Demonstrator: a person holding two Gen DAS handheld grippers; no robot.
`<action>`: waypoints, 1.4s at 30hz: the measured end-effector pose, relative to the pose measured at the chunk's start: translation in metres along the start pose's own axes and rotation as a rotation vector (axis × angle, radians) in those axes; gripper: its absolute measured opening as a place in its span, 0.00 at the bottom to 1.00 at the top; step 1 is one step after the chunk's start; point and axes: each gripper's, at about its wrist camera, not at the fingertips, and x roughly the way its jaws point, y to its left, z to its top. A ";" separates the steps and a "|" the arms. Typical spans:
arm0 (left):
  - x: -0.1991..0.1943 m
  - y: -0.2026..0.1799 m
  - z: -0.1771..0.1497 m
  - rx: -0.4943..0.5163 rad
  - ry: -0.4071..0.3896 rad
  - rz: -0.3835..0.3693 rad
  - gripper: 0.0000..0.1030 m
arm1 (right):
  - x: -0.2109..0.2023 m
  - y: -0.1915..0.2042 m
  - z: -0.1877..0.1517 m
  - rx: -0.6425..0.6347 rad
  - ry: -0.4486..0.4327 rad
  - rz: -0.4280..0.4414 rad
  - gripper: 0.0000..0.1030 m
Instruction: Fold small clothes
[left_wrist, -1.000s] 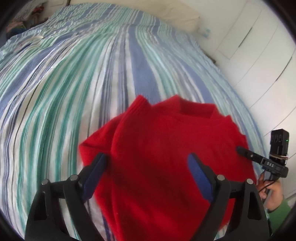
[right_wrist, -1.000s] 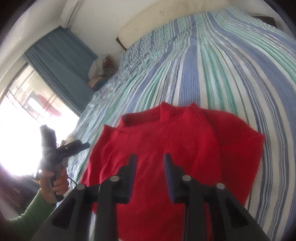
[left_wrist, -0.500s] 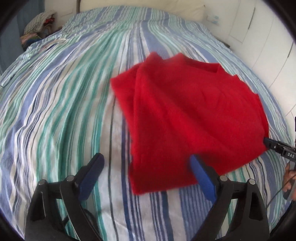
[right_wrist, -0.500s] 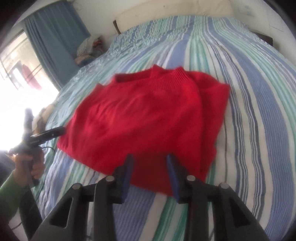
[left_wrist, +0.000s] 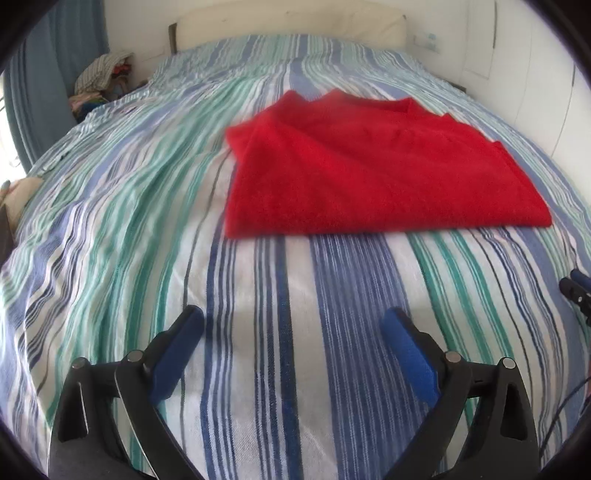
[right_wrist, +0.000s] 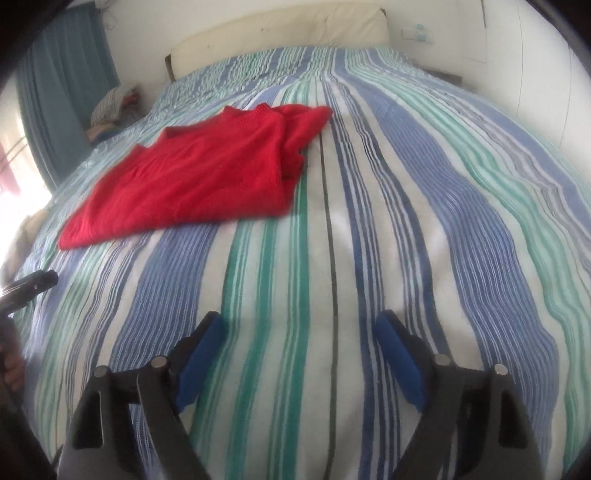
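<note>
**Red sweater folded and lying free on the bed**

I am holding my left gripper over bare striped bedspread, its jaws having just been opening to their widest, with nothing between them. My right gripper is hovering over the stripes too; its jaws have just been springing apart and are gripping nothing either. The red sweater is lying well ahead of both grippers, in the middle of the bed, doubled into a roughly rectangular packet with the neckline at the far edge and a sleeve layer bunching along one side. I am judging this garment as essentially done, apart from that slightly loose side. A heap of clothes is sitting by the curtain; whether those are next, I cannot tell.
</note>
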 end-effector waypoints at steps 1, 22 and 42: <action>0.001 -0.003 -0.002 0.011 -0.007 0.018 0.97 | -0.002 0.002 -0.004 -0.013 -0.023 -0.013 0.82; 0.004 -0.016 -0.010 0.061 0.001 0.075 1.00 | 0.002 0.010 -0.008 -0.036 -0.035 -0.031 0.87; -0.022 0.005 -0.006 0.006 -0.031 0.034 0.99 | 0.002 0.010 0.007 -0.042 0.046 -0.002 0.92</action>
